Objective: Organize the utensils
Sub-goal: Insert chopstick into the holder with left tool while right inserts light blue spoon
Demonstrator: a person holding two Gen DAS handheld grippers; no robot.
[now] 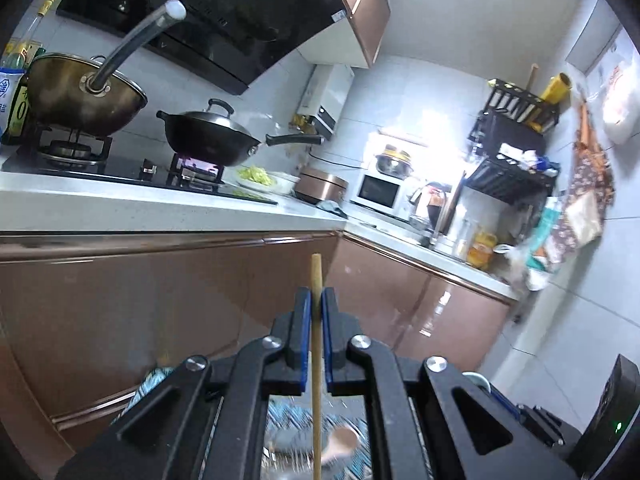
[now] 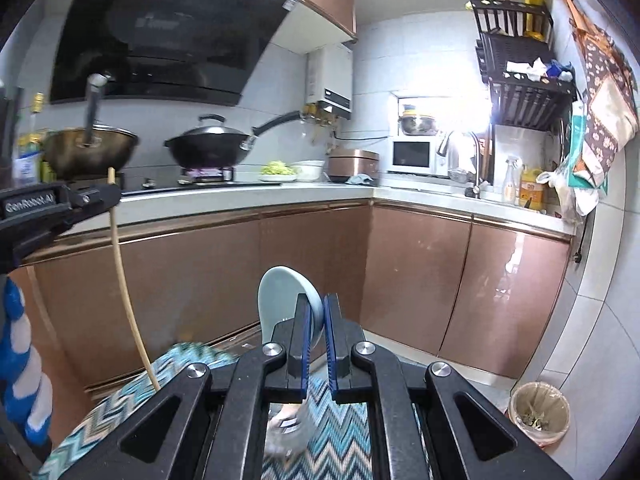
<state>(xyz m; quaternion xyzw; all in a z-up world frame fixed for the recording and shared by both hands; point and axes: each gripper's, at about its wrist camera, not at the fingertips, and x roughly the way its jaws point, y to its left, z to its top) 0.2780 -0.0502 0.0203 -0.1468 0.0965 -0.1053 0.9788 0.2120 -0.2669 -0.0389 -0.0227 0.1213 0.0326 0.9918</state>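
Observation:
In the left wrist view my left gripper (image 1: pixel 316 300) is shut on the thin handle of a wooden spoon (image 1: pixel 316 272). The handle stands upright and its blurred bowl hangs below the fingers. My right gripper (image 2: pixel 316 308) is shut on a pale blue spoon (image 2: pixel 280 296), whose rounded bowl sticks up left of the fingers while its handle runs down behind them. The right wrist view also shows the left gripper (image 2: pixel 113 196) at the far left, with the wooden spoon (image 2: pixel 124 280) hanging below it. Both grippers are raised in front of the brown kitchen cabinets.
A blue zigzag cloth (image 2: pixel 352 420) lies below both grippers. Ahead, a white counter (image 2: pixel 248 196) carries a hob with a brass wok (image 2: pixel 88 152) and a lidded black wok (image 2: pixel 208 144). A sink tap (image 2: pixel 476 160) stands at the right, and a lined waste bin (image 2: pixel 540 412) on the floor.

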